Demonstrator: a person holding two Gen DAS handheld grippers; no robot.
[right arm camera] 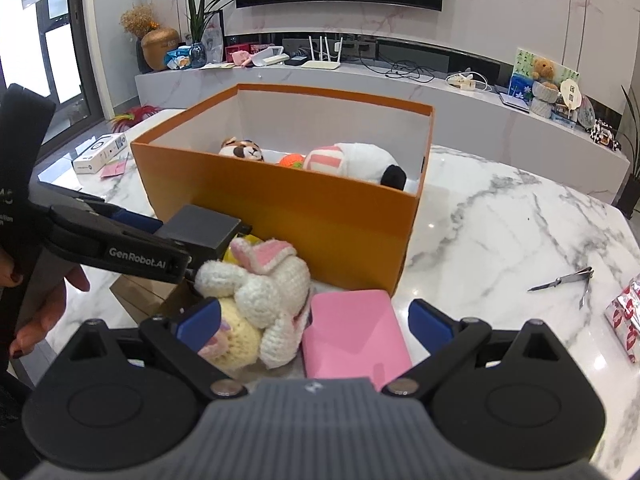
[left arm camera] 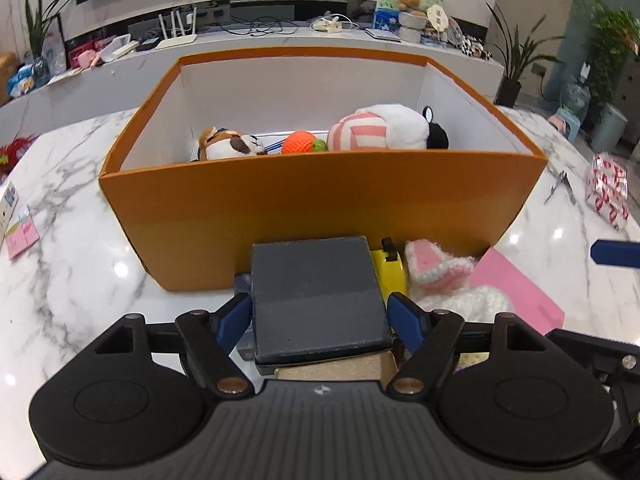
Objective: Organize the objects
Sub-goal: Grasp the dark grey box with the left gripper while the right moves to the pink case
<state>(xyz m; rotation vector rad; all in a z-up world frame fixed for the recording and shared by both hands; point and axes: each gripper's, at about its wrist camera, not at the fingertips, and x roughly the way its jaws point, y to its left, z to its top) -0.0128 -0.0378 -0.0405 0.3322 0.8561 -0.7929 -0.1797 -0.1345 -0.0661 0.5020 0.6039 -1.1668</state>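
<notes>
The left claw [left arm camera: 320, 316] is closed, its two blue pads [left arm camera: 236, 314] pressing against opposite sides of a dark grey box [left arm camera: 316, 292], held level and low over the surface. In the right wrist view a bare hand [right arm camera: 44, 304] grips its black handle. The right claw [right arm camera: 316, 320] hangs with its blue pads [right arm camera: 430, 326] spread wide, gripping nothing.

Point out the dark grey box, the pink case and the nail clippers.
dark grey box [left arm camera: 320, 292], left wrist view, middle of its lid.
pink case [right arm camera: 354, 336], right wrist view, top face.
nail clippers [right arm camera: 568, 280], right wrist view, metal lever.
</notes>
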